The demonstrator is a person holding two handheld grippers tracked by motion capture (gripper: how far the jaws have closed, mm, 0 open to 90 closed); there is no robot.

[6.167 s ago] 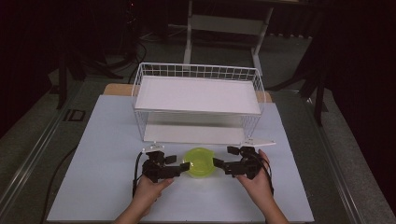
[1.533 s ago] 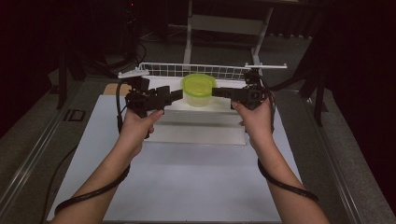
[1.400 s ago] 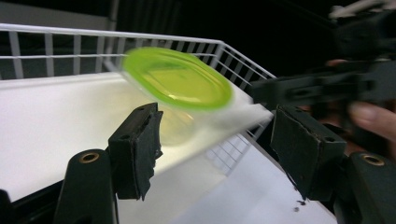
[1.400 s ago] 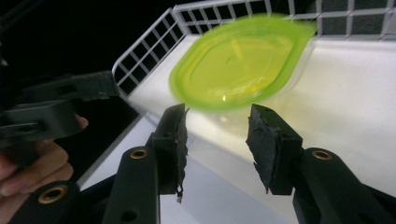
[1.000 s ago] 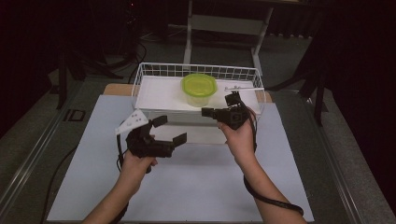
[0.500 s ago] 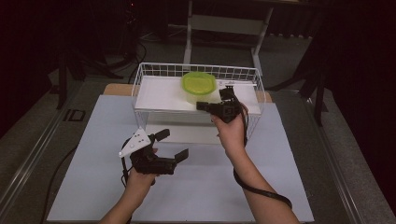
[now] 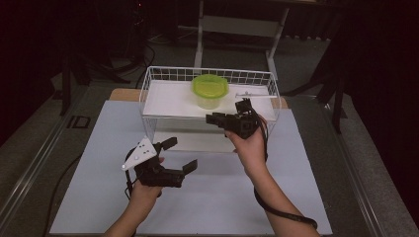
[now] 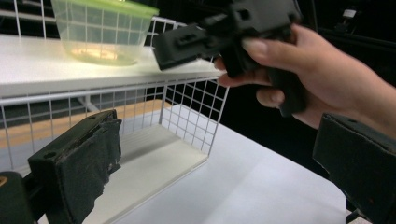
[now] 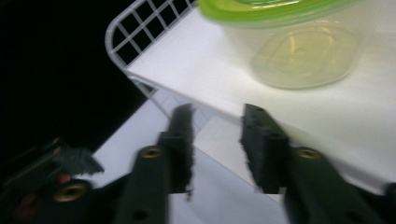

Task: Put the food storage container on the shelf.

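Darkness hides the room; container on rack; left gripper, right gripper jaws parted, empty.

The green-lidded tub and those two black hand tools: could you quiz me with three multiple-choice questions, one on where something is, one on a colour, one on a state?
1. Where does the lidded plastic container stand?
A. on the top shelf of the white wire rack
B. on the table in front of the rack
C. between the jaws of a tool

2. What colour is the container's lid?
A. red
B. yellow-green
C. blue

3. How do the jaws of the left tool stand?
A. clamped on the container
C. shut on nothing
B. open, with nothing between them

Answers:
1. A, since the high view shows it on the white upper shelf, inside the wire rim.
2. B, as the lid is bright yellow-green over a clear tub.
3. B, as the left gripper view shows its two pads far apart with only the rack beyond.
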